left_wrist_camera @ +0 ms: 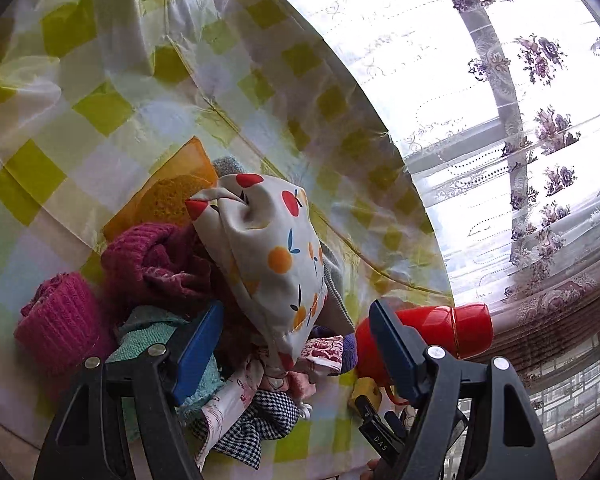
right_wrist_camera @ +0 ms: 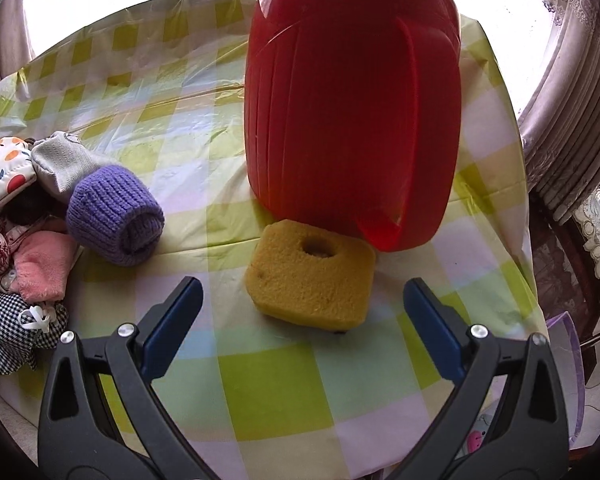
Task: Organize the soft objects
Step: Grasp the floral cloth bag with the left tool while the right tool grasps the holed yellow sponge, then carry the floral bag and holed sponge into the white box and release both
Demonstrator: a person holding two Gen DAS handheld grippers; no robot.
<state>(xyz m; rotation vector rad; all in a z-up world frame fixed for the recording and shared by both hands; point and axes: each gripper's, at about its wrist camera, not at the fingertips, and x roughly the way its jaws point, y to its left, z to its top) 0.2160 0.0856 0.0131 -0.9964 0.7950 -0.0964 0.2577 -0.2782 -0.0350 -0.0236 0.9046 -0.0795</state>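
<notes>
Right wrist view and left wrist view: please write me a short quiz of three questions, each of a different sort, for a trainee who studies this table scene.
1. True or false: the right gripper is shut on the yellow sponge.
2. Multiple choice: what stands directly behind the sponge? A) a glass vase B) the red plastic container C) a cardboard box
3. Short answer: which colour is the rolled knit piece at the edge of the cloth pile?

Key:
1. False; its jaws stand open, with the sponge ahead of them on the checked tablecloth.
2. B
3. Purple
</notes>
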